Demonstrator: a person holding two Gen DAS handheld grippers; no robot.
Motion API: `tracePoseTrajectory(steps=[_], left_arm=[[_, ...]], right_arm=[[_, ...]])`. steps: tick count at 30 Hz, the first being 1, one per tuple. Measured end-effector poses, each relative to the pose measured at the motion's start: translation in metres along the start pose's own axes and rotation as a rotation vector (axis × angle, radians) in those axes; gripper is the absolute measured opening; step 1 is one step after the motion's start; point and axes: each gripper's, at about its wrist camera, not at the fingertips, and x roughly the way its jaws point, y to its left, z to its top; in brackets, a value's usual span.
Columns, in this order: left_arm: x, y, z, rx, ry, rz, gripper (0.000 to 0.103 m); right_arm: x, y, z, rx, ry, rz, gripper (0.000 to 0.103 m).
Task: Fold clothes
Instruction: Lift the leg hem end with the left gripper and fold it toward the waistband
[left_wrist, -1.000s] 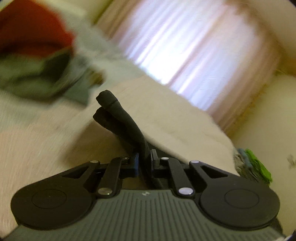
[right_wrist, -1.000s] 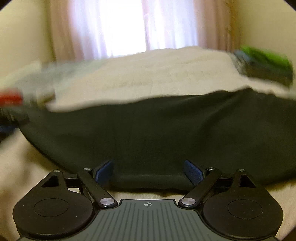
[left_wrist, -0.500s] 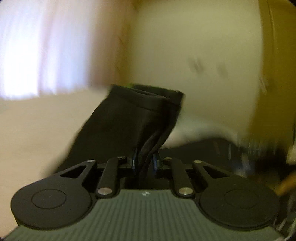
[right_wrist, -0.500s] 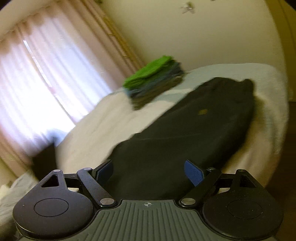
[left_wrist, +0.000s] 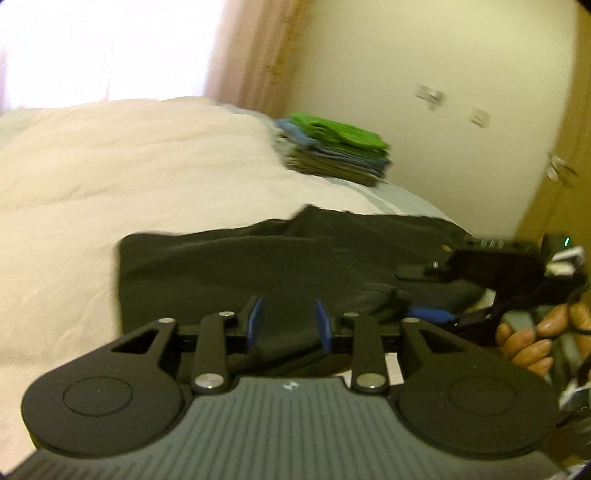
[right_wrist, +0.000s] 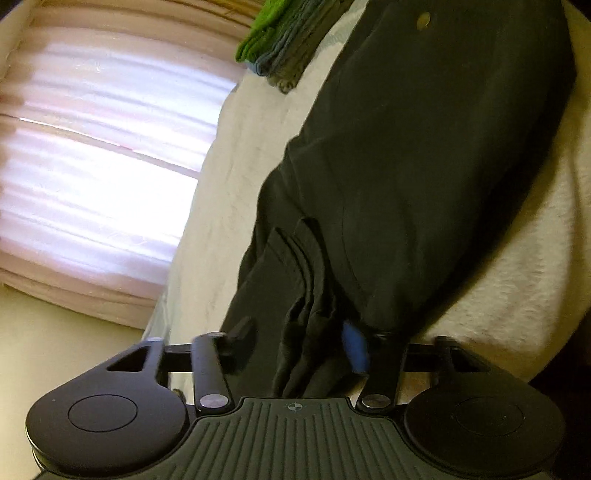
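Left gripper (left_wrist: 287, 317), fingers apart, hovers over a black folded cloth garment (left_wrist: 295, 258); right gripper (right_wrist: 299, 343) straddles bunched fabric, clamping uncertain; only the left view shows a hand (left_wrist: 532, 339) at 3 o'clock.

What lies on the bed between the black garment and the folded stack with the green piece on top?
Only bare bed cover, seen in the left wrist view: the black garment and the folded stack are apart.

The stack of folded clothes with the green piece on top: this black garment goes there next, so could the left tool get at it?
Probably yes. The left tool stands open and the pale bedcover lies bare up to the stack; only the black garment lies between, low and flat.
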Motion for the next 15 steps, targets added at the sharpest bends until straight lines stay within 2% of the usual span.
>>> tracePoseTrajectory(steps=[2, 5, 6, 11, 13, 15], left_arm=[[-0.006, 0.015, -0.005, -0.069, 0.000, 0.017, 0.027], [-0.012, 0.035, -0.012, -0.167, 0.000, 0.039, 0.027], [-0.011, 0.039, -0.013, -0.187, -0.001, 0.045, 0.027], [-0.009, 0.048, -0.013, -0.198, 0.001, 0.088, 0.023], [0.000, 0.051, -0.016, -0.197, 0.024, 0.116, 0.018], [0.005, 0.051, -0.017, -0.188, 0.039, 0.133, 0.018]], right_arm=[[0.009, 0.002, -0.001, -0.009, 0.002, -0.015, 0.042], [0.023, 0.009, 0.000, -0.063, 0.011, -0.035, 0.017], [0.025, 0.013, -0.001, -0.096, 0.010, -0.042, 0.013], [-0.006, 0.049, -0.021, -0.407, -0.124, -0.095, 0.011], [-0.002, 0.037, -0.019, -0.414, -0.121, -0.177, 0.011], [0.004, 0.026, -0.018, -0.397, -0.095, -0.191, 0.011]])
